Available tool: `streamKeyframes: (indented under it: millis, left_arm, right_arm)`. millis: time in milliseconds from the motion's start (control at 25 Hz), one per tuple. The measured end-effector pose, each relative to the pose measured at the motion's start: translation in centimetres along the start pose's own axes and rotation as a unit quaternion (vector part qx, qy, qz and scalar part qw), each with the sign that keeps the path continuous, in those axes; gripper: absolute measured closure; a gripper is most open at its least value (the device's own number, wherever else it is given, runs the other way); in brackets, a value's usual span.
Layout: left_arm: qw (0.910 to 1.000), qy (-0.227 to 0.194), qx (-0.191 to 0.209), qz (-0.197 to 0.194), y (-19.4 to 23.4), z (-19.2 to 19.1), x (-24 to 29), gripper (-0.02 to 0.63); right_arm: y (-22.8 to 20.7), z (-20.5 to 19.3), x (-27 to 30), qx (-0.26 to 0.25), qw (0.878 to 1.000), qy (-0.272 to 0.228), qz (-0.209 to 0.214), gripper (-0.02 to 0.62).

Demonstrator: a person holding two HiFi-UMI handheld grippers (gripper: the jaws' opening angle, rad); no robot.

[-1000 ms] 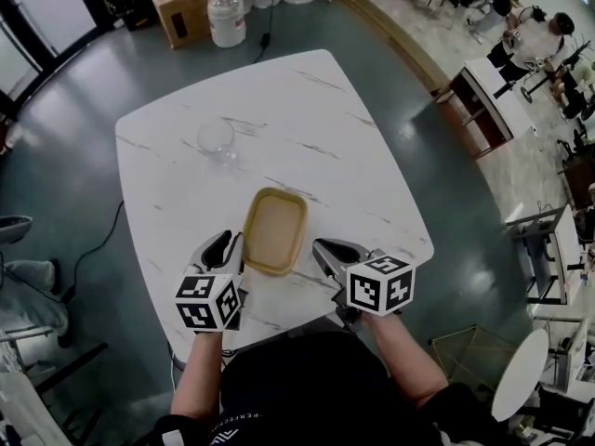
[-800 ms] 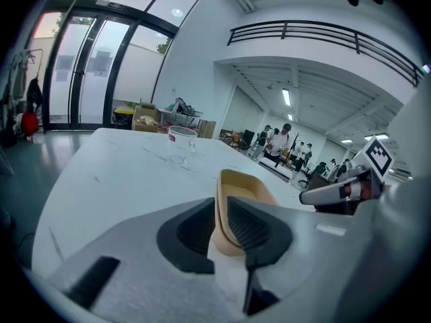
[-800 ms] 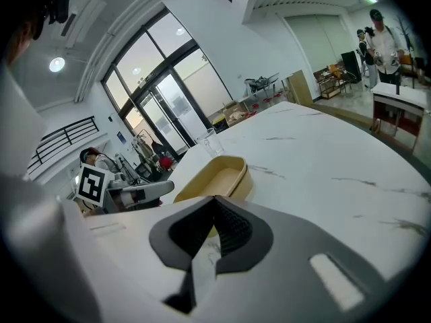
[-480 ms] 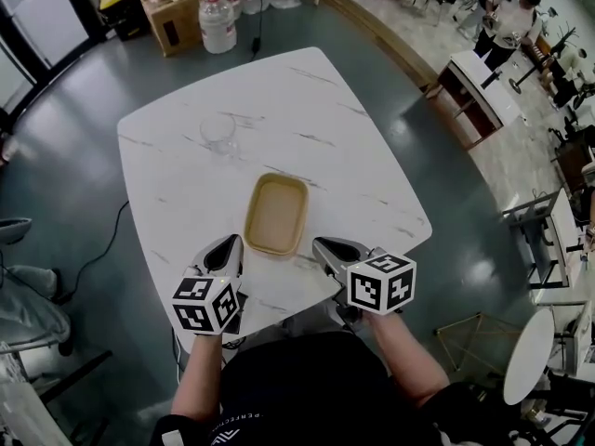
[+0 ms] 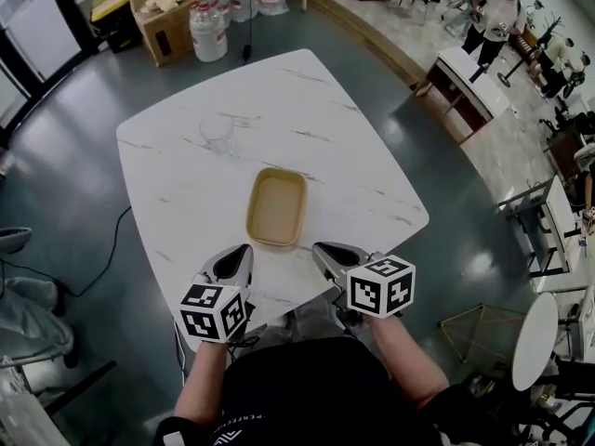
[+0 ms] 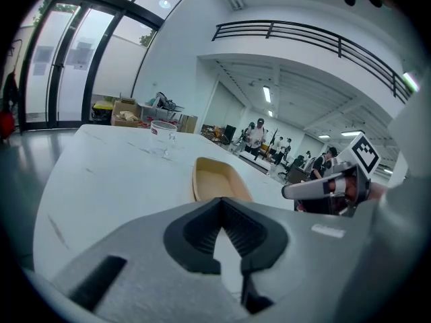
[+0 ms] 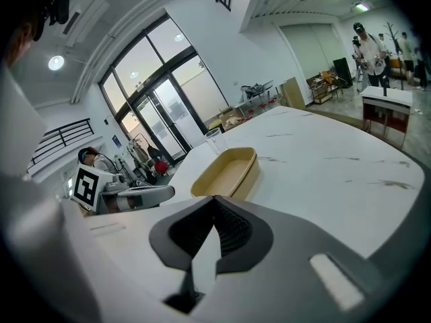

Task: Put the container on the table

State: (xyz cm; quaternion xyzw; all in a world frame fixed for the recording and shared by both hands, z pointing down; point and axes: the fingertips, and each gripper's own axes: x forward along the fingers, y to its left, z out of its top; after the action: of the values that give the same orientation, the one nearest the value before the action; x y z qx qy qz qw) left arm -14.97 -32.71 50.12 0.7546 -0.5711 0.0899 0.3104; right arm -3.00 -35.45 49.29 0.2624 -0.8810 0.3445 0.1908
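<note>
Tan rectangular container (image 7: 225,173) flat on the white marbled desk (image 7: 323,160), just beyond the right gripper (image 7: 214,204), jaws together and empty; clear glass (image 7: 214,140) behind the container; left gripper (image 7: 168,192) to its left.

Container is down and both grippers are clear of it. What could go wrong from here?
The tan container lies close ahead of the left gripper and right gripper, both shut; a forward move could shove it. The clear glass beyond it is hard to see and might be knocked on a long reach.

Right half and far edge of white marble tabletop (image 5: 358,170) free; tan rectangular container (image 5: 276,207) mid-table, clear drinking glass (image 5: 217,134) far-left obstruct.
</note>
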Motion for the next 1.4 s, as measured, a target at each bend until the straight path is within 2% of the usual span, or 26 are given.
streamKeyframes:
  millis: [440,760,1400]
  left_arm:
    - [0.9986,0.034,0.035,-0.024,-1.8,-2.5,-1.2,0.611]
    - [0.9982,0.035,0.039,-0.029,-1.9,-2.9,-2.0,0.611]
    - [0.9967,0.049,0.051,-0.041,-2.7,-2.8,-1.1,0.611]
  right_arm:
    - [1.3,-1.8,-1.5,0.001,1.000,-0.012,-0.014,0.595]
    - [2.8,-2.4,-1.5,-0.025,1.000,-0.008,-0.013,0.595]
    - [2.2,-1.9,-1.7,-0.027,0.999,-0.005,-0.016,0.595]
